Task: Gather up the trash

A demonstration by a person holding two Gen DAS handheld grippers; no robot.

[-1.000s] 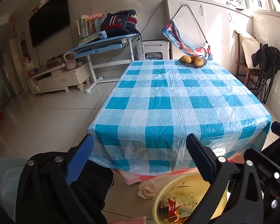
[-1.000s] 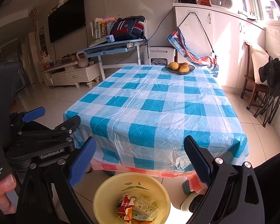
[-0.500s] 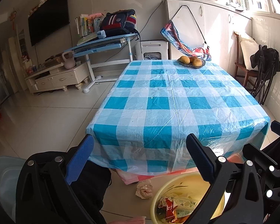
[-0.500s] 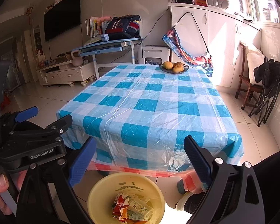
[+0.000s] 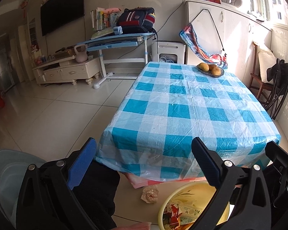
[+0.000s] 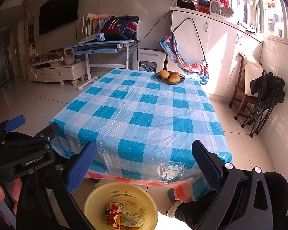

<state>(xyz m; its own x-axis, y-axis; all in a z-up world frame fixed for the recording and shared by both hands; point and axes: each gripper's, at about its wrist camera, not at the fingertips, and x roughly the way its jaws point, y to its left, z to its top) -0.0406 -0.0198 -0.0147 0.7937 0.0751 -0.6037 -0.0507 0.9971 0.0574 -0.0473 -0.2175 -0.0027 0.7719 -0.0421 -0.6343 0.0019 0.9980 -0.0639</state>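
Trash (image 6: 124,214) sits in yellow basin (image 6: 98,197) on floor by bench (image 6: 144,115); crumpled paper (image 5: 149,193) lies beside basin. Left tongs (image 5: 144,163) and right tongs (image 6: 144,164) both spread wide, empty.

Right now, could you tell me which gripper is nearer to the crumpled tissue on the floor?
Left. The left gripper hangs just above the tissue, which lies beside the yellow basin. The right gripper is over the basin's far side; the tissue is out of its view.

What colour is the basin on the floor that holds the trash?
Pale yellow. The basin shows best in the right wrist view, with wrappers inside.
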